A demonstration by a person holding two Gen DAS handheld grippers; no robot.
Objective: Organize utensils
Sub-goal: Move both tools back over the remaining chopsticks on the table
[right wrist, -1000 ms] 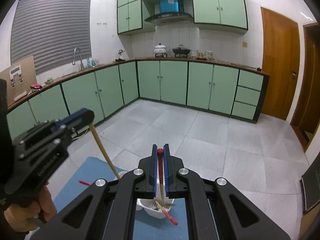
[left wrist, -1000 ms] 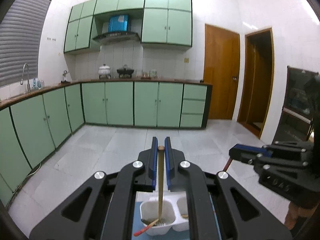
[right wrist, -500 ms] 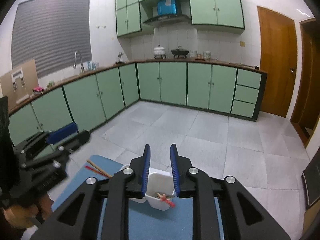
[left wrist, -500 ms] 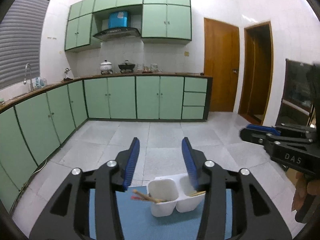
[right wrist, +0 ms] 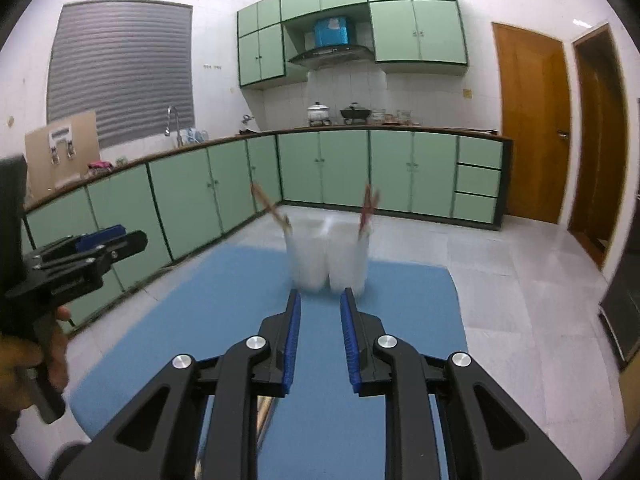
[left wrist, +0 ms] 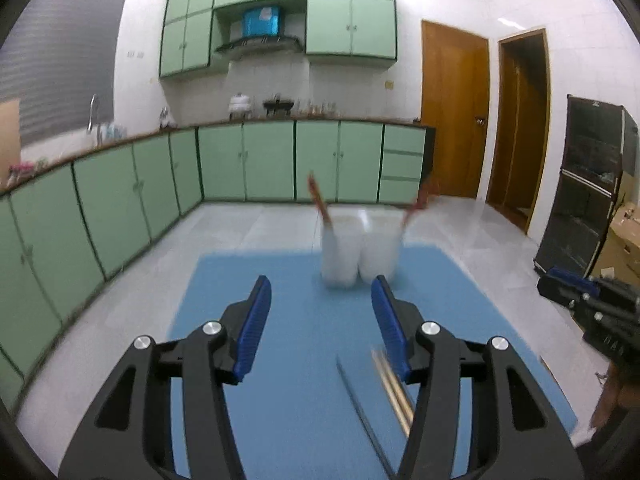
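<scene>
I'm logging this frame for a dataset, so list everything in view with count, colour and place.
holder: one, white, two compartments, far end of mat
chopsticks in holder: red-tipped, blurred, some in each compartment
loose chopsticks: about two, wooden, on mat by left tongs
dark utensil: one, beside them
mat: one, blue, under everything
cabinets: green, along walls
doors: wooden, right wall
left tongs: open, empty
right tongs: open, empty

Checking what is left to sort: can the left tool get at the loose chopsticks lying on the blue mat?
Probably yes. The left tool is open and empty, and the chopsticks lie flat on the blue mat just by its right finger, with only a thin dark utensil beside them.
</scene>
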